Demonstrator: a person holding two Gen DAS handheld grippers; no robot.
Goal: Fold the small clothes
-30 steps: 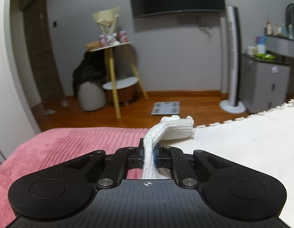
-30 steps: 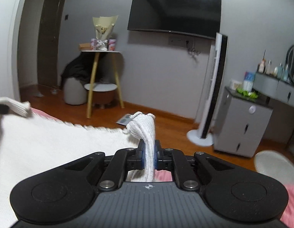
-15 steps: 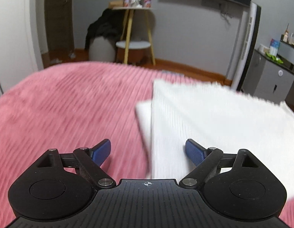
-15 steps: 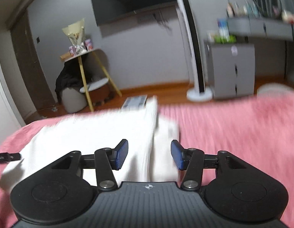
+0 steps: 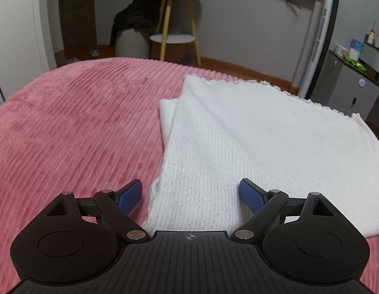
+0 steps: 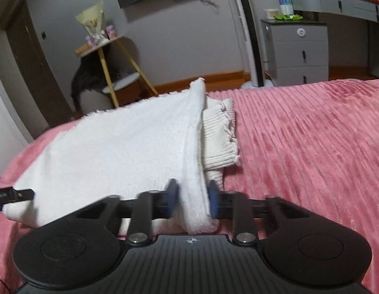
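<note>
The folded garment is laid on the bedcover; a side table is placed behind the bed.

A white ribbed knit garment lies folded over on the pink ribbed bedspread, its top layer flat with a small scalloped trim along the far edge. In the right wrist view a ribbed cuff with a frilled edge sticks out from under the folded layer on the right side, resting on the bedspread.

Home bedroom: pink bedspread, dresser.
</note>
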